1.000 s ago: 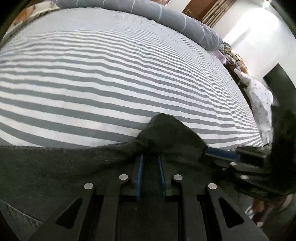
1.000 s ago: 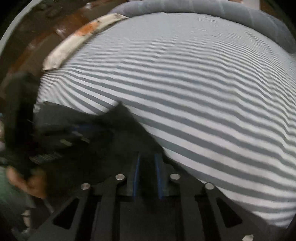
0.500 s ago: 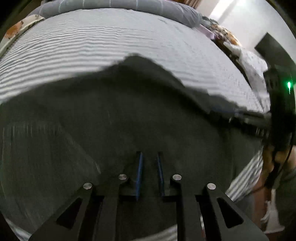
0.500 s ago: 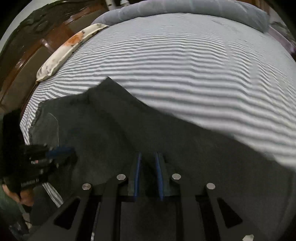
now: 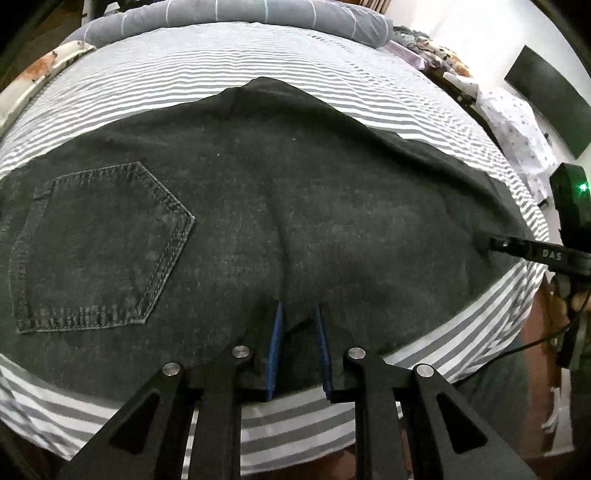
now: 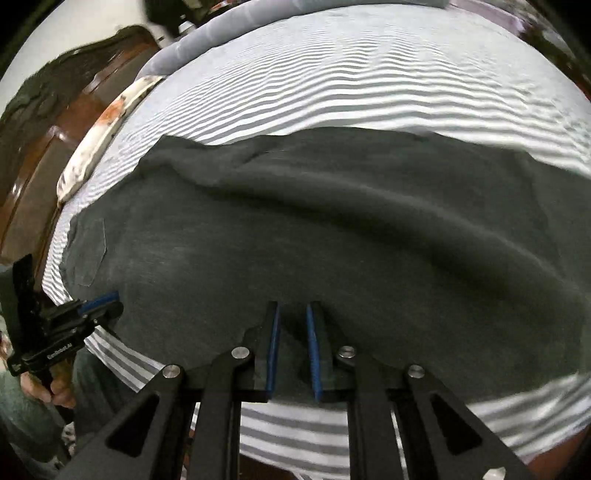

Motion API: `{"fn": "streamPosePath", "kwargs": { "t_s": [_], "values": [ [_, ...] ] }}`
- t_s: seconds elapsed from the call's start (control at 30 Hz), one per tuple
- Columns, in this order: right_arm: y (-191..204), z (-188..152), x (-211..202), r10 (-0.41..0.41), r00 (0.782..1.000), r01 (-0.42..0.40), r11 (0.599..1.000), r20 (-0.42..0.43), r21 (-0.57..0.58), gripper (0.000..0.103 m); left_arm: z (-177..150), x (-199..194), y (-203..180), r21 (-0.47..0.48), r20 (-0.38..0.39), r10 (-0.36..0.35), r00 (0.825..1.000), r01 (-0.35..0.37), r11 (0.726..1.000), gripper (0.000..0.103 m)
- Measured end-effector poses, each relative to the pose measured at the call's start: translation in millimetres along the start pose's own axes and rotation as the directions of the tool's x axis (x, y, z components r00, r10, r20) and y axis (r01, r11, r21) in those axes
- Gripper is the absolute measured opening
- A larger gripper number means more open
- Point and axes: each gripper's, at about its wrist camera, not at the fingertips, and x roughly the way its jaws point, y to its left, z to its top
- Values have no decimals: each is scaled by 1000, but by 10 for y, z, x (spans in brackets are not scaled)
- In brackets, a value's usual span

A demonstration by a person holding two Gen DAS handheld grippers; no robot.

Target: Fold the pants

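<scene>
While the pants [image 5: 295, 206] lie spread on the bed [image 5: 258, 74], pocket [image 5: 99, 247] at 9 o'clock, your left gripper [image 5: 297, 314] and right gripper [image 6: 291, 314] each pinch their near edge.

Striped grey-and-white bed sheet [image 5: 258, 70] spreads ahead of hand-held gripper. Grey bolster [image 5: 236, 14] along far edge. Floral pillow [image 6: 99, 129] far left, beside brown wooden headboard [image 6: 44, 147]. Black screen [image 5: 546, 99] far right.

One pair of dark pants [image 5: 295, 206] lies on one striped bed sheet [image 5: 258, 70], showing one back pocket [image 5: 99, 247]. Two grippers are in view, the left gripper [image 5: 297, 314] and the right gripper [image 6: 291, 314]. One grey bolster [image 5: 236, 14] and one patterned pillow [image 6: 99, 136] sit at the bed's edges.
</scene>
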Motion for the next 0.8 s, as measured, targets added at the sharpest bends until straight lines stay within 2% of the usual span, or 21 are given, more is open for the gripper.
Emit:
{"fn": "streamPosePath", "kwargs": {
  "t_s": [0.07,0.17,0.27,0.37,0.43,0.5,0.57,0.7,0.8],
  "values": [
    [-30,-2,-55,-12,1000,12,1000,6,0,16,46,-53,24,-55,-3,-41,999,41,998,20],
    [-46,73,-143,2,999,-2,1000,36,14,18,149,-200,2,-106,66,-124,990,131,986,20],
    [33,270,-220,15,994,-16,1000,105,8,18,272,-185,-197,-46,90,-130,987,134,990,20],
    [224,569,-164,34,990,-32,999,136,-21,19,270,17,-328,-13,31,-138,990,138,990,20],
    [381,764,-41,29,993,-20,996,115,-82,19,176,200,-345,-24,-32,-138,990,137,990,20],
    [516,924,109,21,996,-10,991,81,-135,19,63,197,-335,-4,3,-143,990,143,990,20],
    [631,1118,303,24,999,-19,981,27,-193,19,12,190,-312,-3,-5,-159,987,159,987,20],
    [741,1461,588,34,996,-55,958,-78,-281,19,-19,184,-150,-75,-10,-226,974,225,972,20],
    [769,1627,723,102,983,-143,944,-151,-296,19,-44,177,-162,-72,-2,-219,976,219,973,20]
  ]
}}
